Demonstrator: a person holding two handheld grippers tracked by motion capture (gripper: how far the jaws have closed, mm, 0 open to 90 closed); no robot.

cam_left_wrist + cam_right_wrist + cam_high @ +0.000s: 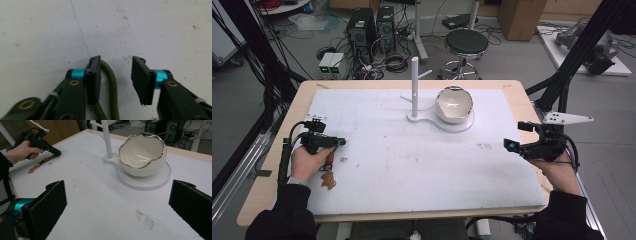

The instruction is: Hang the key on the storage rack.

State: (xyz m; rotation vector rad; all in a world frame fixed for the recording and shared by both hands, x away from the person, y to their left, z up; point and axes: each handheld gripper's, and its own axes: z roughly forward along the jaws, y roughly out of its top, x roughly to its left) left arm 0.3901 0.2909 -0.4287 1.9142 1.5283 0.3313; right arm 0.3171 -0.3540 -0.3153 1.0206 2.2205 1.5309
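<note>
A keychain lies at the mat's left: an olive-green cord [110, 77] with a brown figure charm [328, 180] at its near end. My left gripper [116, 61] stands open low over the mat. The cord's loop lies between its jaws, against the left one's inner face, with a gap to the right one. In the high view this gripper [343, 142] points right, just above the charm. My right gripper [117, 192] is wide open with nothing between its jaws and hovers at the mat's right edge [511, 145]. It faces a white egg-shaped bowl [142, 155].
The silver-rimmed bowl [453, 104] sits on a white round base [467, 125] joined to an upright white post with a side peg [414, 85], at the mat's far middle. The white mat [412, 165] covers a wooden table. A stool [466, 44] and computer towers stand beyond.
</note>
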